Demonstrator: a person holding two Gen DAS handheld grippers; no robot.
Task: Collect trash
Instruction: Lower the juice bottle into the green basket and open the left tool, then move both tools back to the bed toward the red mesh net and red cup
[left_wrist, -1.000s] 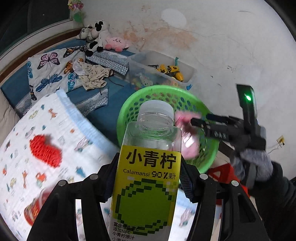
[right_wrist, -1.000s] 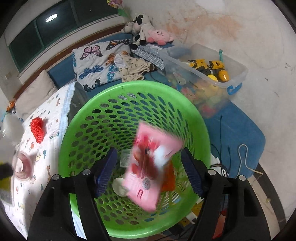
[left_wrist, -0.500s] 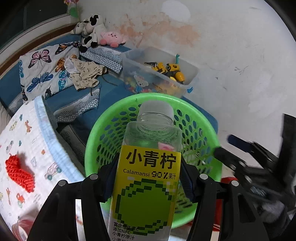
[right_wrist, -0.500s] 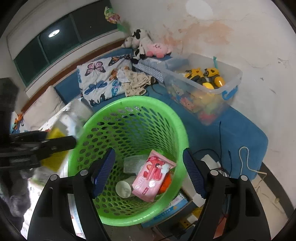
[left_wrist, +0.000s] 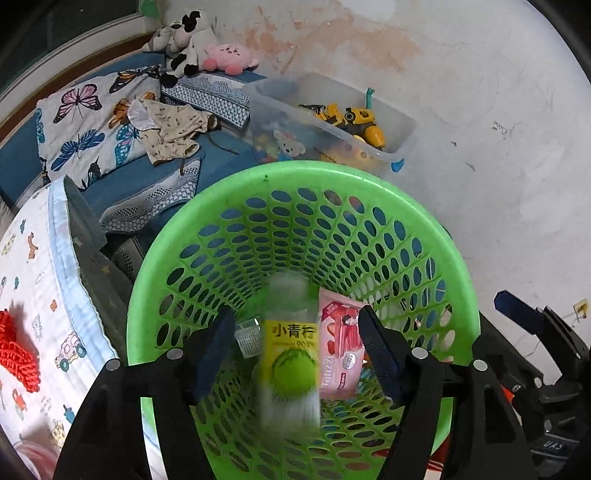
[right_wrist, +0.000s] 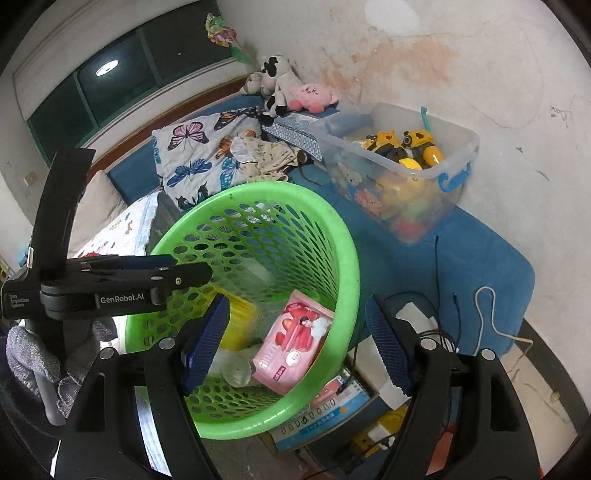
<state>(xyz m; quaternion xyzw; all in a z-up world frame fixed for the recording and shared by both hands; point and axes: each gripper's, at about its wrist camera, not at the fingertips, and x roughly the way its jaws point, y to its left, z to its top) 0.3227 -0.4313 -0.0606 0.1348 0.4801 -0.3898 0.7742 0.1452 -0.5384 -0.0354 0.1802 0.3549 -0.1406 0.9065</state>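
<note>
Bottle (left_wrist: 290, 354) blurred, upright, cap up, inside green basket (left_wrist: 436, 229).

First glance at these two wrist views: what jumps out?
The bright green basket fills the middle of both views. Inside it, a blurred yellow-labelled bottle sits between the opening jaws of the left gripper, untouched by the pads, beside a pink packet. Behind, against the wall, a clear toy bin sits on blue bedding.
</note>
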